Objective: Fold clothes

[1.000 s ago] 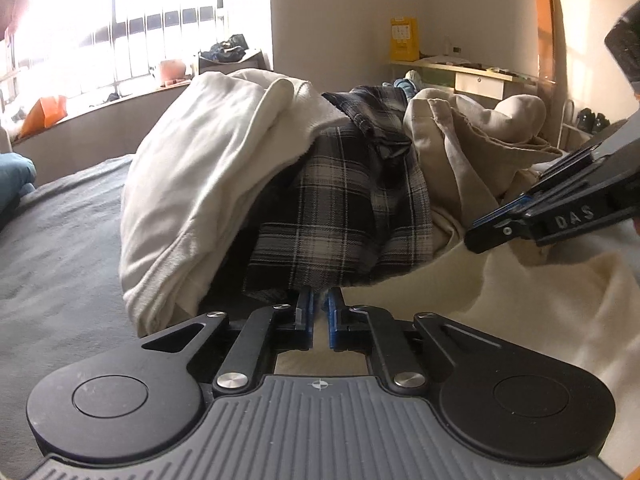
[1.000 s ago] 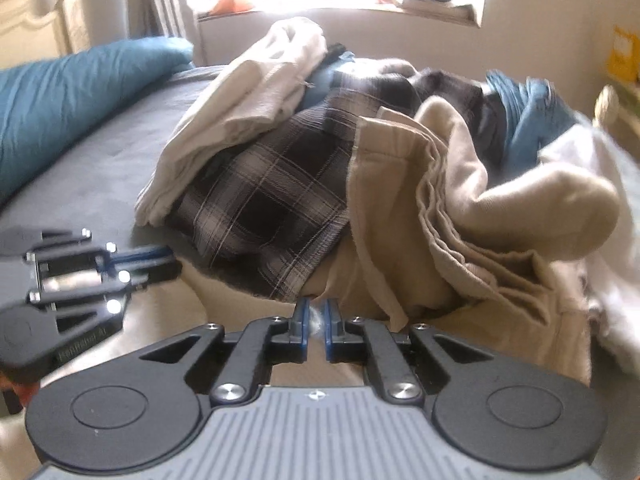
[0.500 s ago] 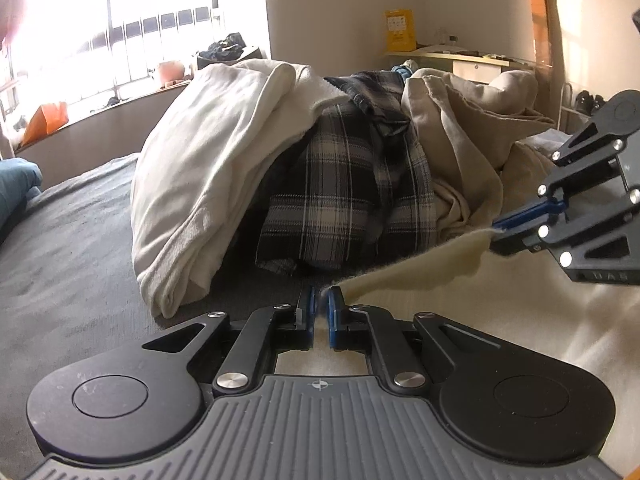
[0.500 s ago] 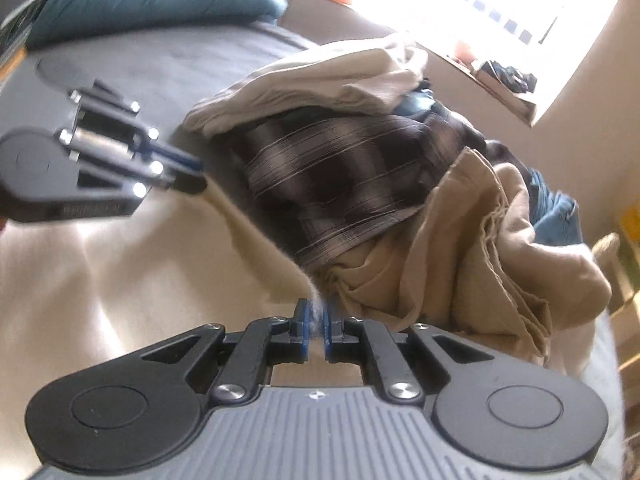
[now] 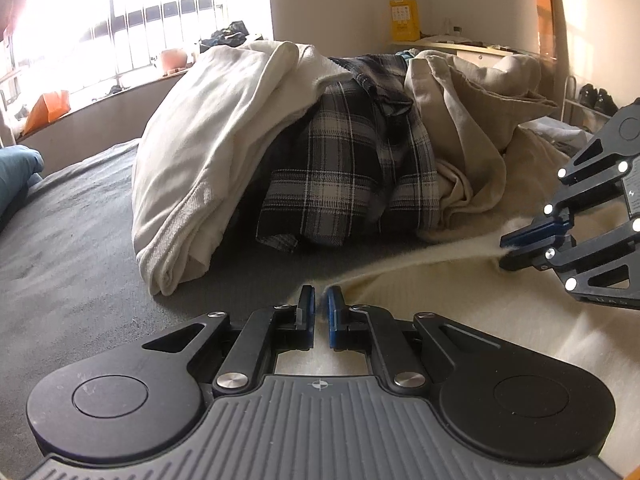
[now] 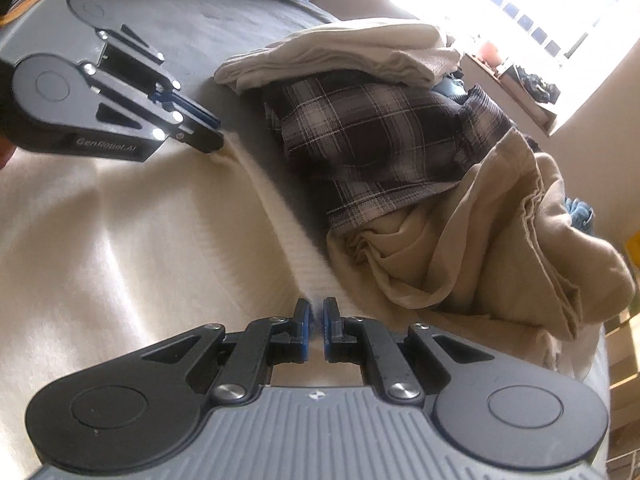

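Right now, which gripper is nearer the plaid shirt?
Left, marginally. The left gripper pinches the cream garment hem just off the plaid shirt's corner; the right gripper grips the same hem beside the beige trousers.

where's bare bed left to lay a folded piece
The widest bare patch is the grey bedcover, bordered by the white garment, the blue pillow and the left gripper. A thin grey strip runs between the plaid shirt and the cream garment's edge. Crowded: the pile, where plaid, white and tan clothes overlap.
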Demonstrator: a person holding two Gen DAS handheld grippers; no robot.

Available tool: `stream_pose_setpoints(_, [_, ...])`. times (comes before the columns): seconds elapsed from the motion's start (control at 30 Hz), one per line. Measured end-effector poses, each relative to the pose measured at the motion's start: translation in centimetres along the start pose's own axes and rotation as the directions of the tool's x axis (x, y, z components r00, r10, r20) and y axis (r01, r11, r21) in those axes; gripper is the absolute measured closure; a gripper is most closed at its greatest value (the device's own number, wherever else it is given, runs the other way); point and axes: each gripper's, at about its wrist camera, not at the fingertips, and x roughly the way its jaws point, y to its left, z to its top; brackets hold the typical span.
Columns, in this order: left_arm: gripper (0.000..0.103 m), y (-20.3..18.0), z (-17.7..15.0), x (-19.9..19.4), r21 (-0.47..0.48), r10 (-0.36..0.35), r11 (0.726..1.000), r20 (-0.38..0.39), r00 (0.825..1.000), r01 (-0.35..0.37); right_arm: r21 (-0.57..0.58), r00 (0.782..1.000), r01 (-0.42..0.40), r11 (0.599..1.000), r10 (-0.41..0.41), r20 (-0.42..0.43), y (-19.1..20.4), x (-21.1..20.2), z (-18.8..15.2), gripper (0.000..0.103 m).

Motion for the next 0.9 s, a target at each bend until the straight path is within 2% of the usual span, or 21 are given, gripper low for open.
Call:
stream_pose_setpoints(0.37, [0.098,0.0,-0.3,0.1,0.007,-0.001,1.000,-0.006,1.000,0.001,0.004,1.000,-0.008,1.000,0.008,-0.007,-0.2,0.3,-0.1,0.097])
stream_pose_setpoints(0.57, [0.097,0.1,-0.2,0.2,-0.008,-0.002,1.000,-0.010,1.000,0.001,0.129,0.998,-0.060,0.990,0.061,-0.008,-2.1,0.2,0.2,0.095])
stream_pose_setpoints(0.63, [0.097,0.0,-0.2,0.2,-0.005,0.000,1.000,-0.009,1.000,0.000,0.205,0.998,-0.068,0.976,0.067,0.013,-3.1,-0.3,0.3,0.092])
stream_pose_setpoints(0.7, [0.097,0.0,-0.2,0.3,-0.006,0.000,1.000,-0.009,1.000,0.000,0.285,0.997,-0.076,0.955,0.064,0.052,-4.2,-1.0,0.2,0.073])
stream_pose_setpoints(0.77, [0.097,0.0,-0.2,0.3,-0.008,-0.001,1.000,-0.010,1.000,0.001,0.320,0.994,-0.089,0.943,0.063,0.089,-4.4,-1.7,-0.1,0.059])
stream_pose_setpoints(0.9, [0.097,0.0,-0.2,0.4,-0.013,-0.002,1.000,-0.012,1.000,0.002,0.380,0.985,-0.117,0.917,0.059,0.161,-4.9,-3.2,-0.7,0.060])
